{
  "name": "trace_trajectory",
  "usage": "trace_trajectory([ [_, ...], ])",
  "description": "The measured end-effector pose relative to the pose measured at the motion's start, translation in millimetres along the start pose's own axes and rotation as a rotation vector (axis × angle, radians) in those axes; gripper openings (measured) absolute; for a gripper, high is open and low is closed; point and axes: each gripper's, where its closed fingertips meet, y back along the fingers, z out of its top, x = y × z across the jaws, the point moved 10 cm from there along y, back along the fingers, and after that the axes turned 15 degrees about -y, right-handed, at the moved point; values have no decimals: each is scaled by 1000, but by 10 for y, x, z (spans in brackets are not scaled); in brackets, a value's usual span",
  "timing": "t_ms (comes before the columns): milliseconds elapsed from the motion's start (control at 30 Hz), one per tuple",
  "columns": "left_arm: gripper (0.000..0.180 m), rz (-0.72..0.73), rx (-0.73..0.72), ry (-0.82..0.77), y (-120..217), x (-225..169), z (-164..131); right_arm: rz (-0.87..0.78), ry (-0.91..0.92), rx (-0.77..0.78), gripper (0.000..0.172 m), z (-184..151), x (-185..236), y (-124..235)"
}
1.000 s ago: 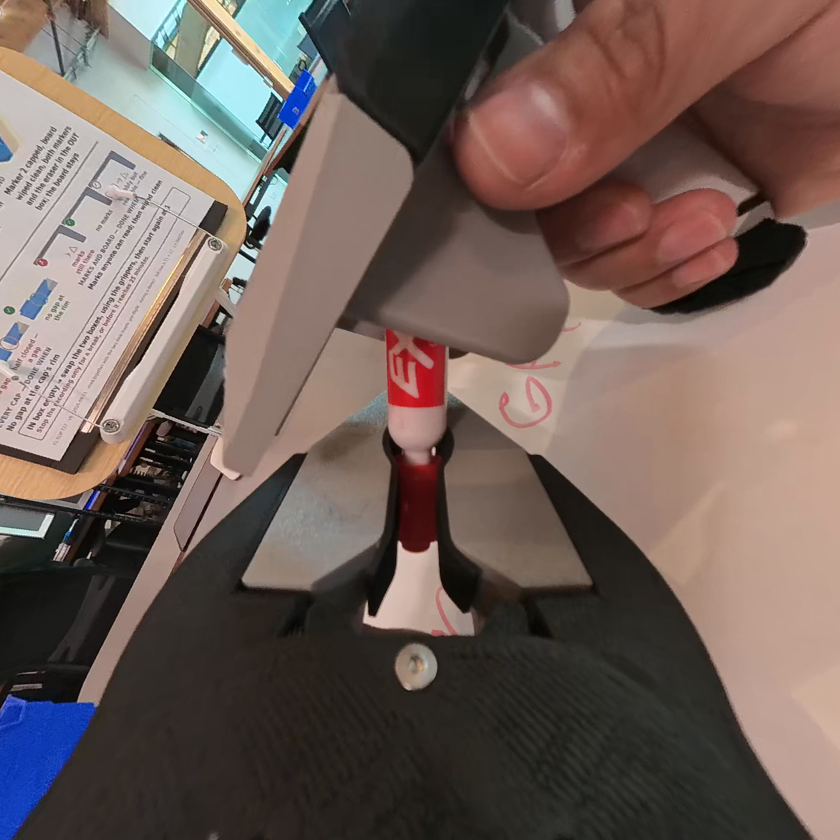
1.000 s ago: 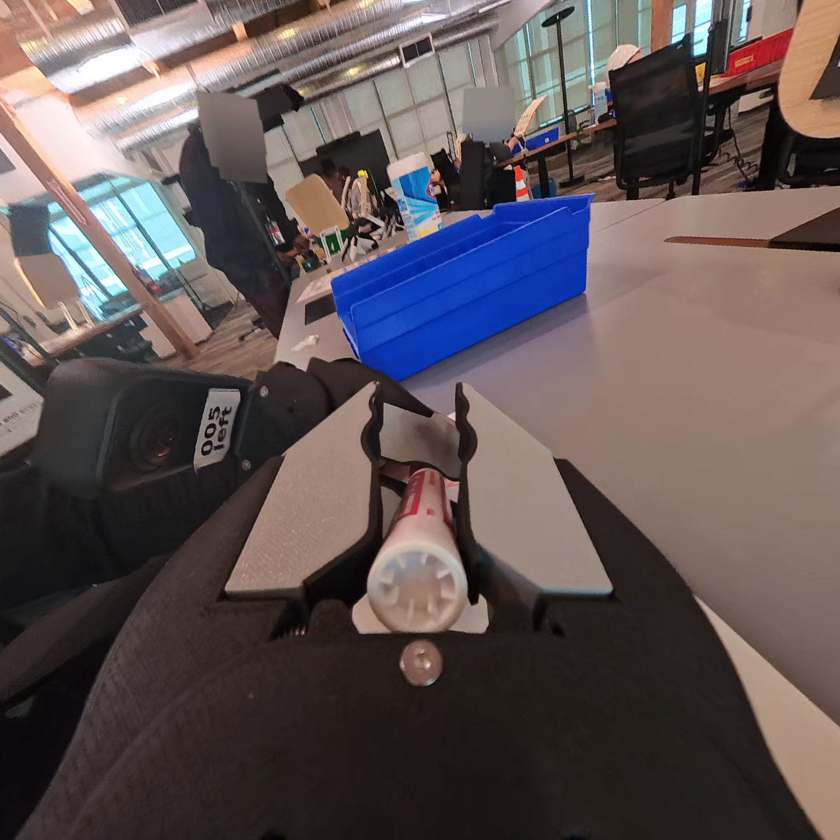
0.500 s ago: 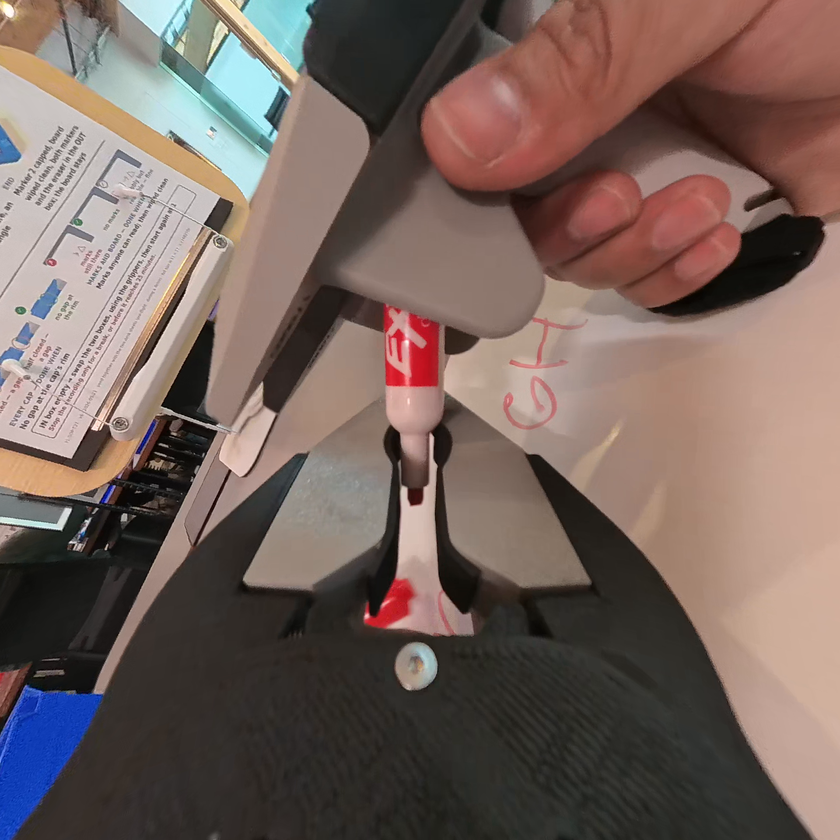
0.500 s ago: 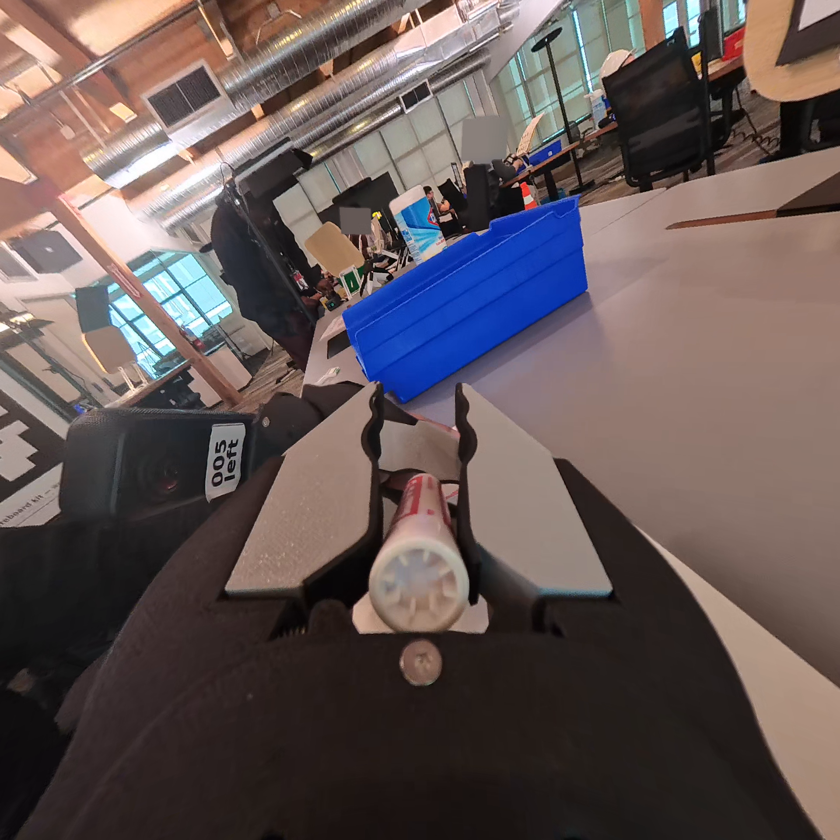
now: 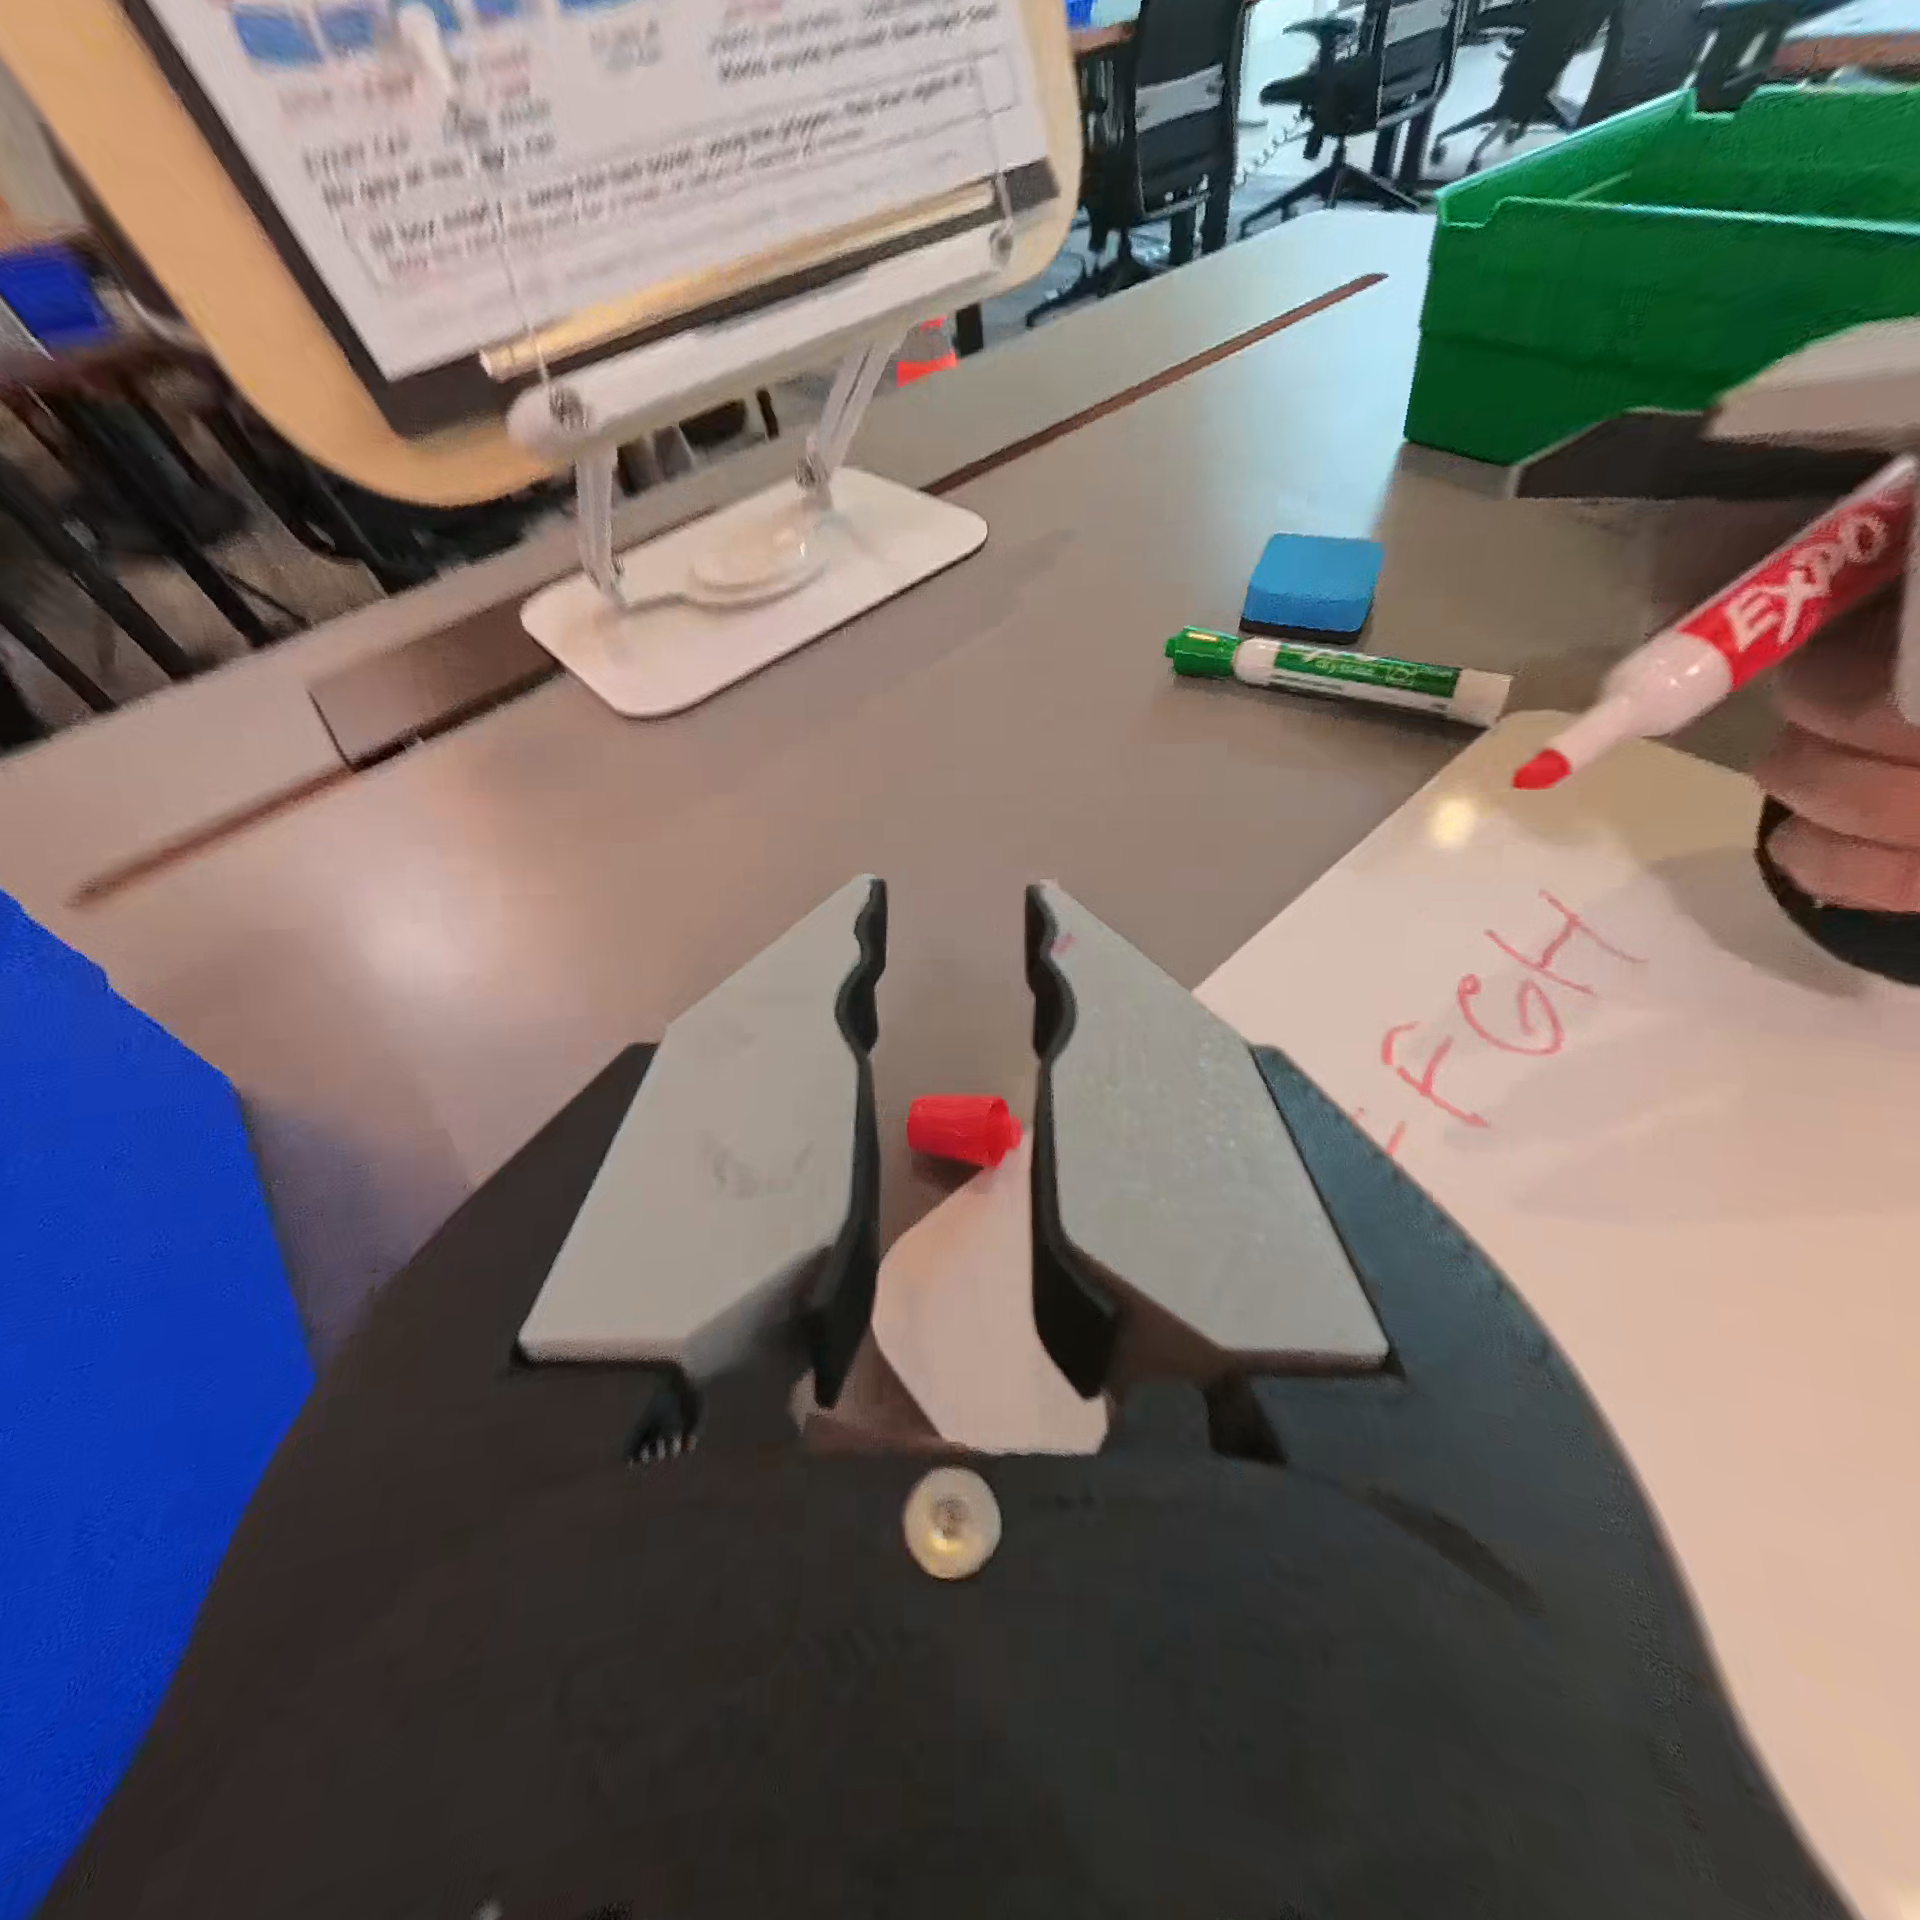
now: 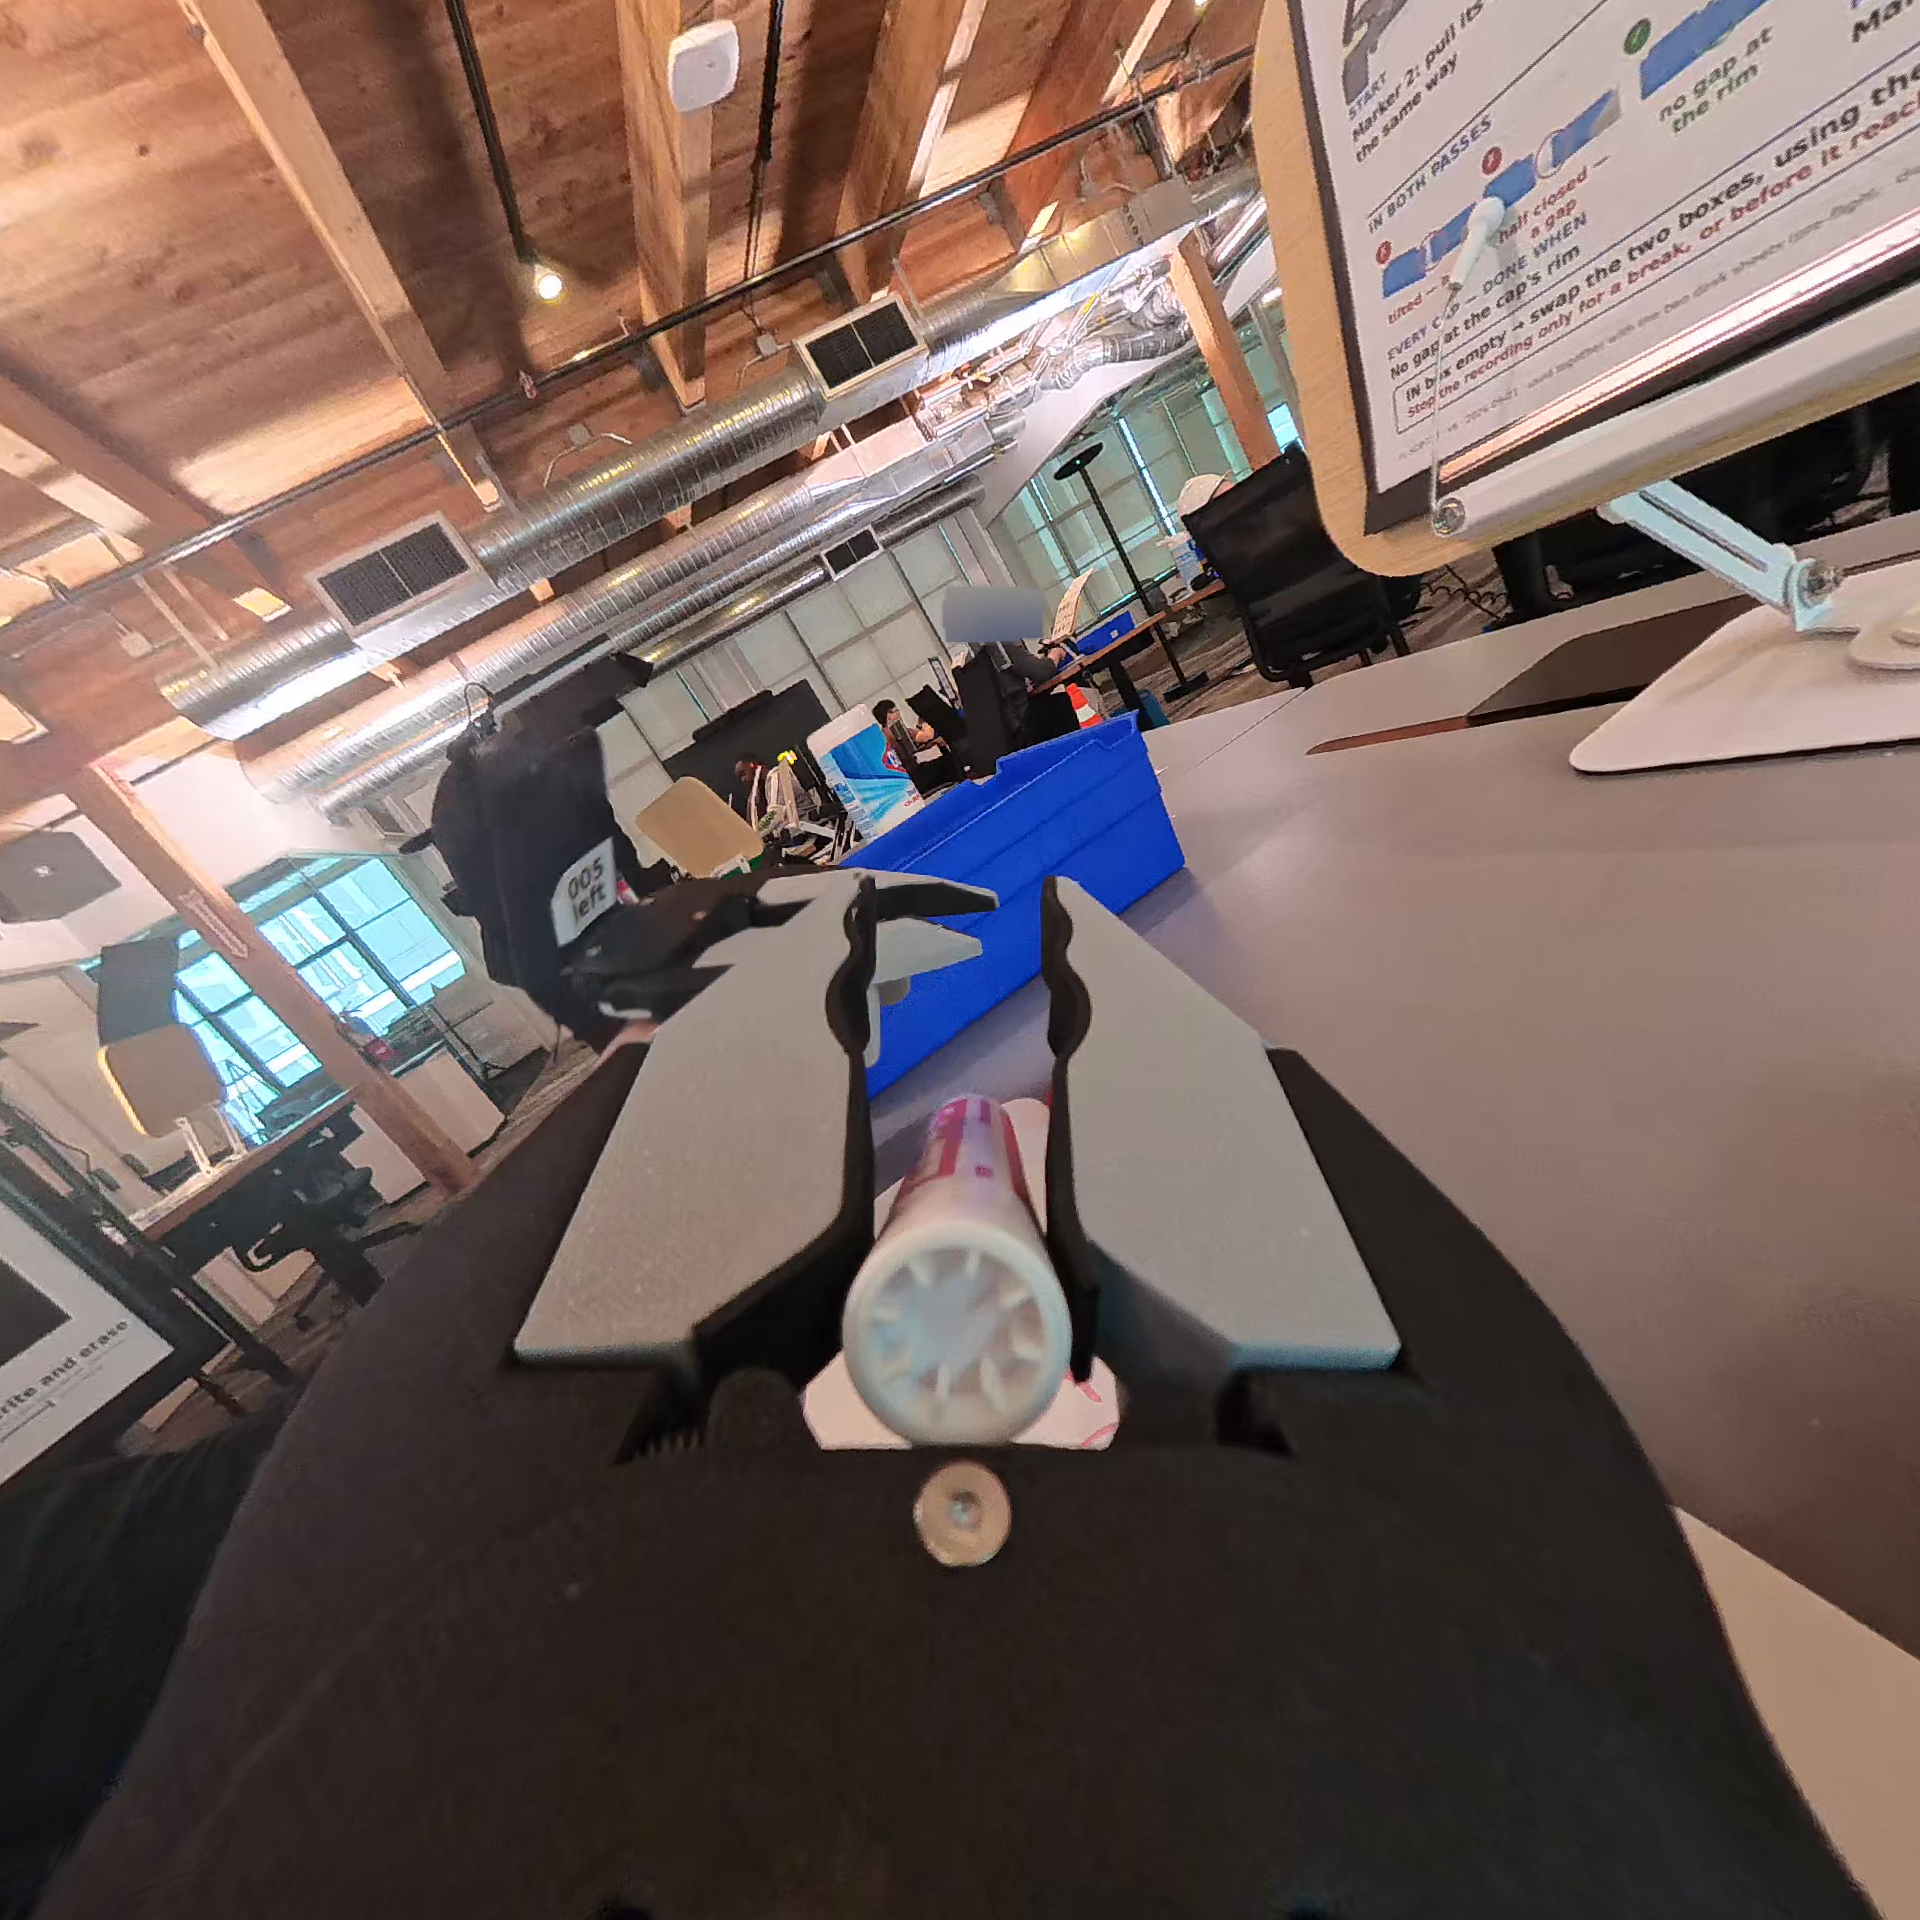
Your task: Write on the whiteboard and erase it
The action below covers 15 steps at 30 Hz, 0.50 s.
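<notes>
The left gripper [image 5: 954, 935] stands parted and bare, the red cap [image 5: 961, 1127] lying loose on the tabletop [image 5: 727, 831] at the whiteboard [image 5: 1558, 1299] corner; the right gripper [image 6: 954, 935] clamps the uncapped red marker [image 5: 1704, 665], tip above the board's far edge.

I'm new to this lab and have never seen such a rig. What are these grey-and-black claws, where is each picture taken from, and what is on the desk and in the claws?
These are two hand-held grippers, one in each of a person's hands, each with a camera looking along its two fingers.

The left view shows the left gripper, fingers apart and holding nothing. A red cap lies on the desk between and below them, at the whiteboard corner. The board bears red writing. Beyond lie a green marker, a blue eraser, a green bin and an instruction sheet on a stand.

The right view shows the right gripper clamped on the uncapped red marker; a blue bin stands beyond.
</notes>
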Motion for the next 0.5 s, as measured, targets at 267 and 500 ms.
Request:
trace_trajectory([
  [267, 28, -247, 353, -273, -309, 6, -277, 14, 20, 21, 30, -16, 43, -25],
  [500, 35, -322, 445, -322, -648, 32, -72, 31, -21, -20, 30, 34, 25, 36],
])
